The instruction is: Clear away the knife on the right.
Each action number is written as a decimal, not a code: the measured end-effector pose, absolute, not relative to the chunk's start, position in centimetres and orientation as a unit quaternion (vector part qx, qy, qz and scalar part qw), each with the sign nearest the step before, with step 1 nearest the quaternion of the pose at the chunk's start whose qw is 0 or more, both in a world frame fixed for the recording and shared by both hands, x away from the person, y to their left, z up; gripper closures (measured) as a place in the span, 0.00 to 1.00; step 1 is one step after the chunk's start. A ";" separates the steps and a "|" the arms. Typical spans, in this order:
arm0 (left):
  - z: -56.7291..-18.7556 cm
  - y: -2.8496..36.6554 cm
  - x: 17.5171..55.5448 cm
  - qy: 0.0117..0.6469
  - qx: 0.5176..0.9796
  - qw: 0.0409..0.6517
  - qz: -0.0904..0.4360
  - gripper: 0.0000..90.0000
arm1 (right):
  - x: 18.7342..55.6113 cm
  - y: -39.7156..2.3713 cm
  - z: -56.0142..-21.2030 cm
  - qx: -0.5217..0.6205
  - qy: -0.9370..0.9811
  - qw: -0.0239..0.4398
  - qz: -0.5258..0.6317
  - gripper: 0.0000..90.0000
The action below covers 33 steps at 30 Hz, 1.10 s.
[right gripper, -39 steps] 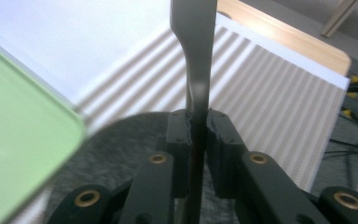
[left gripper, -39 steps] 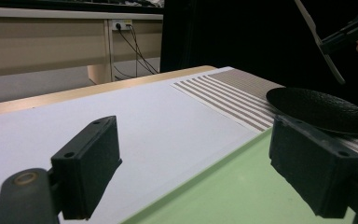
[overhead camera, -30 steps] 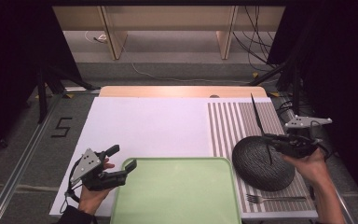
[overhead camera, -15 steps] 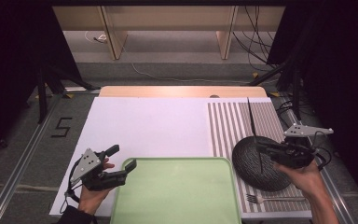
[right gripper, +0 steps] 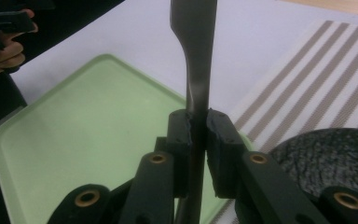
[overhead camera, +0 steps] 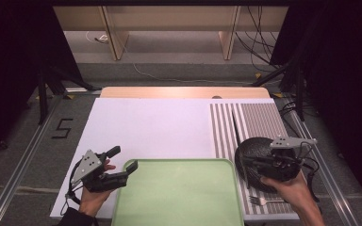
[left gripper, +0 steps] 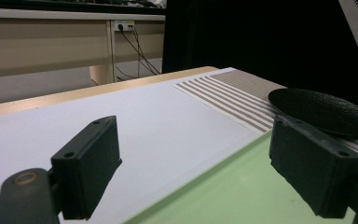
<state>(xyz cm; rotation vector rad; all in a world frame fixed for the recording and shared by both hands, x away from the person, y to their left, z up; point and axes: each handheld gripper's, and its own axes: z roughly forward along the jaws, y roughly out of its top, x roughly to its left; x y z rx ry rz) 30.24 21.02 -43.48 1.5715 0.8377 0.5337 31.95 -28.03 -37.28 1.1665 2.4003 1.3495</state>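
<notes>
My right gripper (overhead camera: 249, 163) (right gripper: 196, 126) is shut on a thin dark knife (overhead camera: 236, 129) (right gripper: 193, 56) and hovers above a black textured bowl (overhead camera: 254, 150) (right gripper: 326, 158) on the striped mat (overhead camera: 259, 117). The knife's free end points away from me across the mat; its pale tip (left gripper: 356, 23) shows in the left gripper view. My left gripper (overhead camera: 120, 165) (left gripper: 191, 163) is open and holds nothing, its jaws over the near-left corner of a light green tray (overhead camera: 179, 197) (left gripper: 242, 186) (right gripper: 84, 140).
A fork (overhead camera: 264, 201) lies on the striped mat near the table's front edge, below the bowl. The white table surface (overhead camera: 151, 127) stretches behind the tray. Wooden shelves and cables stand beyond the table's far edge.
My right gripper has carried the knife left and toward me, from the mat's right edge to above the bowl. The left gripper has stayed put.
</notes>
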 end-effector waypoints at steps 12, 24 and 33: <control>-43.5 21.0 30.2 0.361 0.677 0.598 0.231 0.17 | 30.1 -25.5 -37.9 0.373 0.807 0.053 0.456 0.90; -43.5 21.0 30.2 0.361 0.677 0.598 0.232 0.17 | 28.3 -22.8 -39.8 0.366 0.828 0.024 0.423 0.90; -43.5 21.0 30.2 0.361 0.677 0.598 0.232 0.17 | 27.7 -20.3 -40.9 0.339 0.861 0.016 0.378 0.90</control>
